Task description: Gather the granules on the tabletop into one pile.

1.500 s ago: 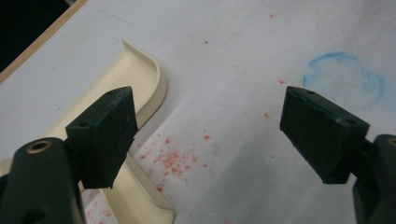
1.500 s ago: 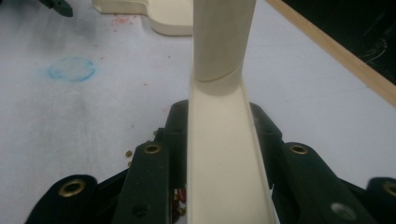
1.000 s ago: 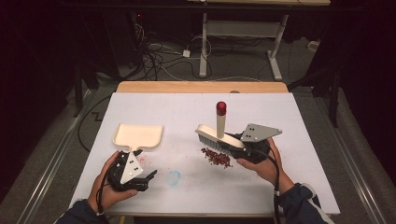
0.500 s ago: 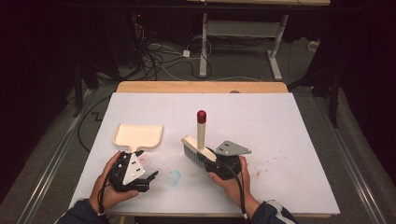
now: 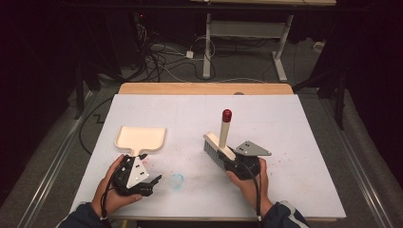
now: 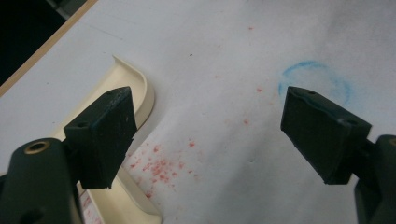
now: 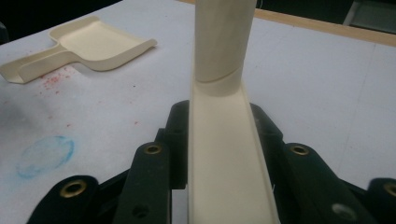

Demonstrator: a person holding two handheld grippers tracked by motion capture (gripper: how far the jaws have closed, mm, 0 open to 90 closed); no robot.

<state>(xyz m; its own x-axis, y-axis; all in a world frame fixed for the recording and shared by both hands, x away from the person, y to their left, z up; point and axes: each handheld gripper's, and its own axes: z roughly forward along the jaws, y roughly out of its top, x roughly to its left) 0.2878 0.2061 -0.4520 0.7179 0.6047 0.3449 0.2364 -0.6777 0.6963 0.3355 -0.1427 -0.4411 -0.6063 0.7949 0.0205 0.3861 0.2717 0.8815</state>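
A white table (image 5: 294,142) bears a cream dustpan (image 5: 141,138) at its left. The right gripper (image 5: 236,164) pinches a cream brush (image 5: 217,151) near the centre, its red-tipped handle upright. The left gripper (image 5: 142,183), jaws spread, hovers beside the dustpan's handle over red crumbs (image 6: 161,165) and a blue ring (image 5: 177,180).
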